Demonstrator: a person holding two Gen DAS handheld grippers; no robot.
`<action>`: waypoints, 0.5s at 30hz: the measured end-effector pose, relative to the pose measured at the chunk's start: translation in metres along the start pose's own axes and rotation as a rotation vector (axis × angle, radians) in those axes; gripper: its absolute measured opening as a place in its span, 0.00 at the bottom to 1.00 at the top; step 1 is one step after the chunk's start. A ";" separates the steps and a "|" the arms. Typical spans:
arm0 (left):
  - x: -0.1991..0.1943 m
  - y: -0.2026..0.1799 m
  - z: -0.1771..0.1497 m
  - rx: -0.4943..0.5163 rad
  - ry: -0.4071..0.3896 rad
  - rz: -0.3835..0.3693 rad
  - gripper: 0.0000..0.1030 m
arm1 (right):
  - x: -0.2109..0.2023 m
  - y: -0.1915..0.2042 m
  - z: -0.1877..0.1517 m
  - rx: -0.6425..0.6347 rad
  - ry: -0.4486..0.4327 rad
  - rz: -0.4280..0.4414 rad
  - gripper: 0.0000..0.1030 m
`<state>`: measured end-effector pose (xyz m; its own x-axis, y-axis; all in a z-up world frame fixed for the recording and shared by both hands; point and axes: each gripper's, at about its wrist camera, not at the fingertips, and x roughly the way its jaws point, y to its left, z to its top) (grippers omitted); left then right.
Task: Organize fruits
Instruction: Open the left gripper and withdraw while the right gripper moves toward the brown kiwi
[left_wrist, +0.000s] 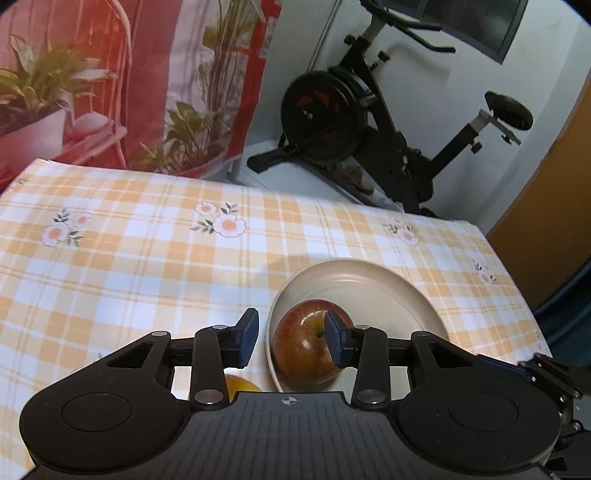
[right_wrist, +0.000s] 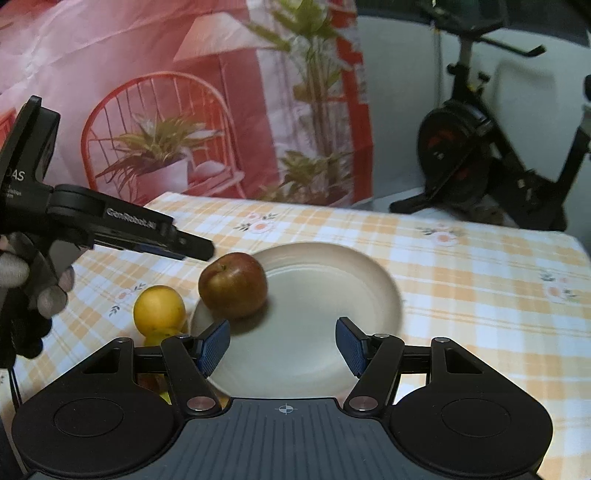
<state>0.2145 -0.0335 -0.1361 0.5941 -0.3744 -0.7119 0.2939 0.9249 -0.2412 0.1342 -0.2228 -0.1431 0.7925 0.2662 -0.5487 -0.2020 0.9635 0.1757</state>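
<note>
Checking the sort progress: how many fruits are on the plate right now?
1: a red apple at the left edge of the cream plate. Two yellow fruits lie on the tablecloth left of it; more may be hidden behind the right gripper.

Second yellow fruit (right_wrist: 159, 335) mostly hidden behind right gripper (right_wrist: 282, 345) (possibly lemon).

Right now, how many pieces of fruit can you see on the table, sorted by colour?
Red: 1, the apple lying on the plate.
Yellow: 2, one yellow fruit on the tablecloth beside the plate, and a second yellow fruit partly hidden just in front of it.
Total: 3 in view; something more may be hidden behind the right gripper.
</note>
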 end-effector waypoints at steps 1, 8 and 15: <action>-0.007 -0.001 -0.002 0.003 -0.013 0.006 0.40 | -0.006 0.000 -0.003 0.001 -0.010 -0.007 0.58; -0.052 -0.003 -0.020 0.030 -0.073 0.038 0.40 | -0.035 0.000 -0.022 0.011 -0.055 -0.028 0.58; -0.091 0.004 -0.053 0.033 -0.091 0.079 0.40 | -0.052 -0.003 -0.042 0.028 -0.062 -0.025 0.56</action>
<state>0.1226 0.0080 -0.1072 0.6813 -0.3066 -0.6647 0.2674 0.9495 -0.1639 0.0695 -0.2381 -0.1492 0.8313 0.2392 -0.5017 -0.1663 0.9684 0.1860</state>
